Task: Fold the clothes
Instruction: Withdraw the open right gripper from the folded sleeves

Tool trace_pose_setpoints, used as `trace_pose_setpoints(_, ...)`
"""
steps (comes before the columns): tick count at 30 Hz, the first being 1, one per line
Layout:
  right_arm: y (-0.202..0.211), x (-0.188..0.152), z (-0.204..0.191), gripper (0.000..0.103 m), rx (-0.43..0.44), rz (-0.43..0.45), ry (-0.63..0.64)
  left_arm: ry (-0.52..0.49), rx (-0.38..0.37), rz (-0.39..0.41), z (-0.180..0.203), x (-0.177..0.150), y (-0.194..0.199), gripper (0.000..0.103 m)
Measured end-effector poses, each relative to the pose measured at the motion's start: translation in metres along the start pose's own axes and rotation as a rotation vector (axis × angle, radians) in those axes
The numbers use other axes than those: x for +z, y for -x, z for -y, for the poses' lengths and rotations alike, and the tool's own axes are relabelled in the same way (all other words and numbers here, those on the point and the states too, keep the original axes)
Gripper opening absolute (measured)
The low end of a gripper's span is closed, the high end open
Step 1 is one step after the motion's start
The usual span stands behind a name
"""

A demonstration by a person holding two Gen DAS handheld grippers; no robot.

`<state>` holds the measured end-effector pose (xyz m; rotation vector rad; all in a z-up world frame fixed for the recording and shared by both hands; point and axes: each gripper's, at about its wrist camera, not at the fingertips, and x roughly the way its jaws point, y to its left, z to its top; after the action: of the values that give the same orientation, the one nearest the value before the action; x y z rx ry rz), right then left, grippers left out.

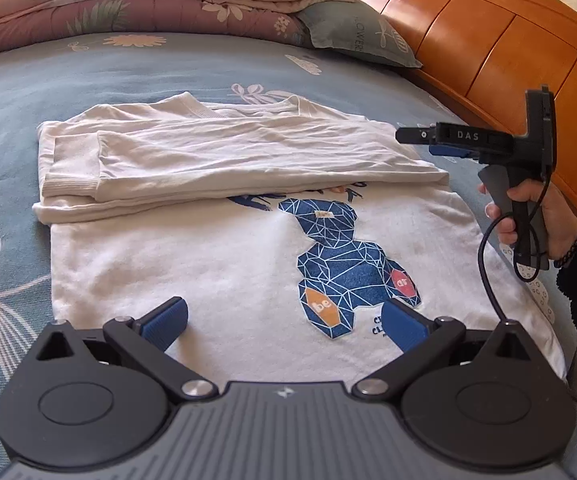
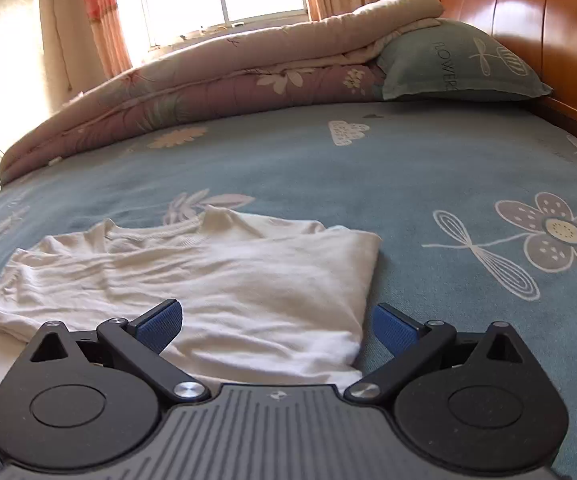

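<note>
Both claws (image 1: 284, 322) (image 2: 274, 322) wide apart, empty, above half-folded white shirt (image 1: 248, 248).

a home bedroom: bed (image 2: 368, 168), quilt (image 2: 208, 80), pillow (image 2: 448, 64).

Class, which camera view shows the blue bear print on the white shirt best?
The left wrist view: the blue bear print lies in plain sight on the white shirt, below the folded part. The right wrist view shows only the plain folded cloth, no print.
</note>
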<state>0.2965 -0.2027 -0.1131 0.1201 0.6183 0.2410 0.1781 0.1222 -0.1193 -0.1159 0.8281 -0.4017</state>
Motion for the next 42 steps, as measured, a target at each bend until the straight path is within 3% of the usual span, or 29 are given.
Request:
trace_pose_setpoints(3,-0.014,0.01,-0.006,0.103,0.021,0.011,0.006,-0.005,0.008,-0.008,0.001,0.0,-0.003,0.102)
trace_pose_setpoints(6,-0.04,0.008,-0.006,0.103,0.029,-0.049,0.016,-0.006,0.013,-0.011,0.001,0.001,-0.004,0.102)
trace_pose_setpoints(10,-0.047,0.006,-0.007,0.103,-0.053,-0.117,0.073,0.001,0.026,-0.01,-0.001,0.0,-0.002,0.102)
trace_pose_setpoints(15,-0.042,0.024,-0.018,0.103,-0.049,-0.054,0.121,0.006,0.035,-0.009,-0.002,0.0,-0.002,0.102)
trace_pose_setpoints(20,-0.089,0.03,-0.002,0.103,-0.069,-0.148,0.068,0.004,0.038,-0.011,-0.002,0.0,-0.003,0.102)
trace_pose_setpoints(24,-0.087,0.044,0.0,0.103,-0.113,-0.138,0.005,0.01,0.042,-0.009,-0.004,0.0,-0.002,0.102)
trace_pose_setpoints(28,-0.071,0.051,-0.02,0.103,-0.023,-0.104,0.032,0.012,0.057,-0.008,-0.005,-0.001,0.0,0.102)
trace_pose_setpoints(32,-0.09,0.047,-0.037,0.103,-0.001,-0.168,0.063,0.019,0.053,-0.007,-0.007,-0.002,0.001,0.102)
trace_pose_setpoints(37,-0.114,0.038,-0.047,0.103,-0.095,-0.164,0.137,0.024,0.049,-0.005,-0.009,-0.001,0.0,0.102)
trace_pose_setpoints(42,-0.094,0.053,-0.054,0.103,-0.071,-0.165,0.119,0.027,0.057,0.001,-0.009,-0.001,0.003,0.102)
